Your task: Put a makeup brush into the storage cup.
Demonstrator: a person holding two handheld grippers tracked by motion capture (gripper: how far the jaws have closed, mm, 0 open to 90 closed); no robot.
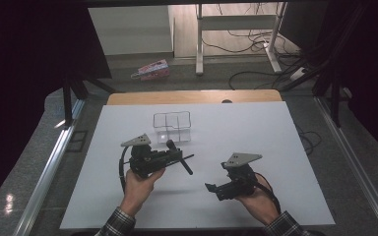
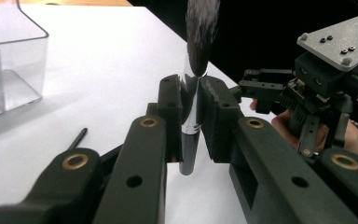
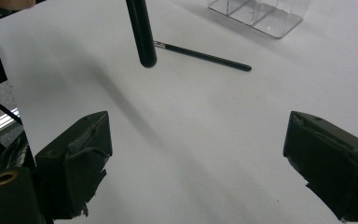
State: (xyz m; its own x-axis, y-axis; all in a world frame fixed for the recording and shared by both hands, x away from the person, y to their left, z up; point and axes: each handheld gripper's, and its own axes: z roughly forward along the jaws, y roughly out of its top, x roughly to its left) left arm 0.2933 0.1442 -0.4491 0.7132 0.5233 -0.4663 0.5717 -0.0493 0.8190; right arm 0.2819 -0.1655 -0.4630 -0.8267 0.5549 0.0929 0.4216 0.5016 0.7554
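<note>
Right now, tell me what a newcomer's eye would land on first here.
First, the left claw near the white table's middle, shut on a makeup brush, bristles beyond its tips. Then the right claw, open beside it. Behind them stands a clear divided organizer.

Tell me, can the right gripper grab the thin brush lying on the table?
Probably yes. The right gripper has its jaws wide apart and holds nothing, and bare table lies between it and the thin brush. The big brush hangs off to one side.
</note>
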